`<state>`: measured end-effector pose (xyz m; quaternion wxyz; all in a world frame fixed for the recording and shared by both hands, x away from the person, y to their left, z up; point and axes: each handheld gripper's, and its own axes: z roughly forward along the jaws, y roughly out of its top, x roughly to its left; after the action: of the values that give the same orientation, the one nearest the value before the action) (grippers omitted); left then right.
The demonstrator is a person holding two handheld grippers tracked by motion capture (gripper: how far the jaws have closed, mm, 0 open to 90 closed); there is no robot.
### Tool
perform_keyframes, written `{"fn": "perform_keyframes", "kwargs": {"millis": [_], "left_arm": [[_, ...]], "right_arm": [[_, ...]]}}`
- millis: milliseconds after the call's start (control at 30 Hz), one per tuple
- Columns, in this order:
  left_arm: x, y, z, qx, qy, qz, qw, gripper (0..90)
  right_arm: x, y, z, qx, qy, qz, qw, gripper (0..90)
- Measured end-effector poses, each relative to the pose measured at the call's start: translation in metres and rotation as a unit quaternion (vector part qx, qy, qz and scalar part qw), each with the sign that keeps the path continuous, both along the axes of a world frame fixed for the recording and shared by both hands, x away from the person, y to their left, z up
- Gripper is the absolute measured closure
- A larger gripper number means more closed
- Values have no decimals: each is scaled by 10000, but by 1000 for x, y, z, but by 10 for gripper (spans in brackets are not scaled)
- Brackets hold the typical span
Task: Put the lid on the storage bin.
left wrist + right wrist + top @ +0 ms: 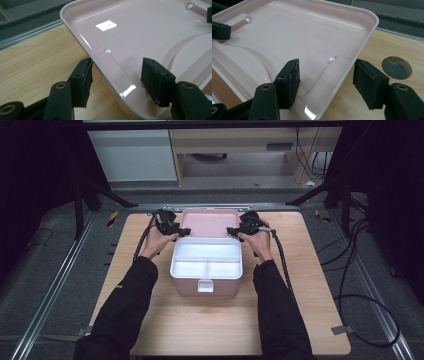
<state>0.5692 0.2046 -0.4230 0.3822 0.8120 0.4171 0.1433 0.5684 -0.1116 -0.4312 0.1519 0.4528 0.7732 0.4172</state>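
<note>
Half open astride the left rim of the lid [140, 32], left claw [117, 72]: outer pad [83, 80] touching the edge, inner pad [155, 80] clear of the wall, nothing clamped. Half open too across the right rim, right claw [327, 77]: both pads standing off the plastic, nothing held.

Lid swung open behind the box [207, 287]; box mid-table [300, 310], white tray [206, 251] seated in its top, latch [204, 285] facing the person.

Likely trouble from here: a lopsided squeeze, one side biting before the other, twisting the lid on its hinge. Equally likely, glossy plastic slipping through the pads and the lid dropping onto the tray. Possibly also a light box skidding toward the far edge under a push.

From the high view: the whole layout, both hands level at the lid's sides, tray compartments bare. From the gripper views, out of reach from above: the gaps between pad and rim, a small white peg [108, 51] inside each side wall, and, in the right gripper view, a round hole [396, 67] in the table just beyond the outer jaw.
</note>
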Motion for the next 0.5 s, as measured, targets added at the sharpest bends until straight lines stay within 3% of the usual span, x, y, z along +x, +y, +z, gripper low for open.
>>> {"fn": "perform_keyframes", "kwargs": {"millis": [167,400,500], "left_arm": [[-2,4,6,-237,-88,48,9997,446],[-9,6,21,-276,-312,74,9991,479],[-13,8,27,-292,-400,70,9987,496]], "right_arm": [[-2,1,6,5,-112,-45,9999,392],[-7,-1,19,191,-345,-99,9992,401],[-10,3,31,-51,-486,-69,9988,401]]}}
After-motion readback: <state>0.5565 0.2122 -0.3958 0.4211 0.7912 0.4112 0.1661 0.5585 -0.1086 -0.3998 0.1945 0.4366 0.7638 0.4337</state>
